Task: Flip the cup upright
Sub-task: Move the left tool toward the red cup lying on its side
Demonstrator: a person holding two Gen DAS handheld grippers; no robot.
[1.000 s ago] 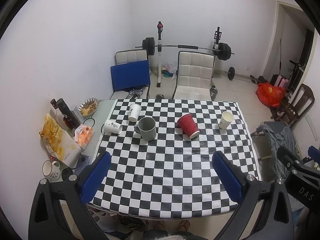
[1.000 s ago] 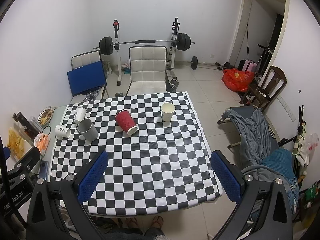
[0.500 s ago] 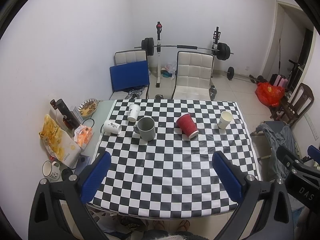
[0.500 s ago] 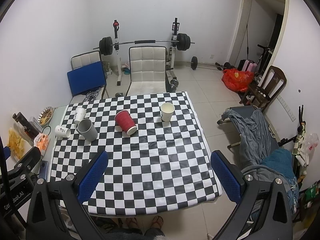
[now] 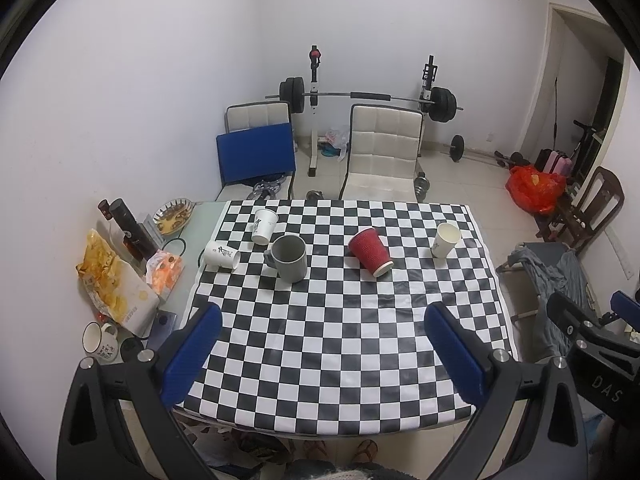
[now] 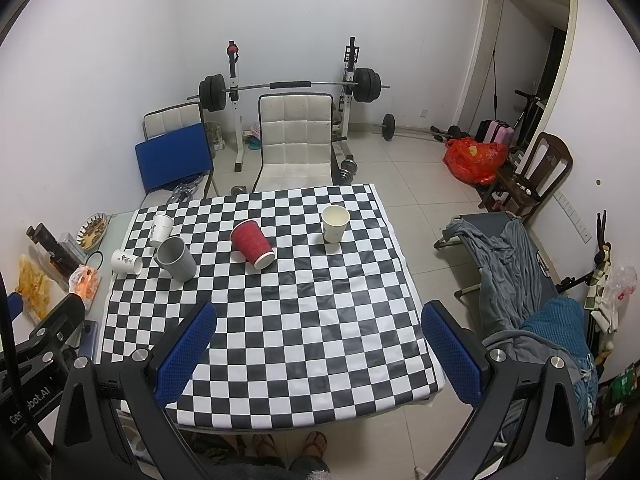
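A red paper cup (image 5: 370, 251) (image 6: 253, 243) lies tipped over on the checkered table (image 5: 340, 340) (image 6: 280, 320), mouth toward me. A white cup (image 5: 219, 255) (image 6: 126, 261) lies on its side at the left edge. A grey mug (image 5: 289, 258) (image 6: 176, 259), a white printed cup (image 5: 264, 226) (image 6: 161, 230) and a cream cup (image 5: 446, 239) (image 6: 335, 223) stand upright. My left gripper (image 5: 322, 354) and right gripper (image 6: 320, 350) are both open and empty, held high above the near table edge, far from the cups.
Snack bags (image 5: 114, 284), a dark bottle (image 5: 128, 228), a bowl (image 5: 172, 214) and a mug (image 5: 98, 340) crowd the strip left of the table. Two chairs (image 5: 382, 152) and a barbell rack (image 5: 368, 98) stand behind. A cot with clothes (image 6: 520, 280) is at the right.
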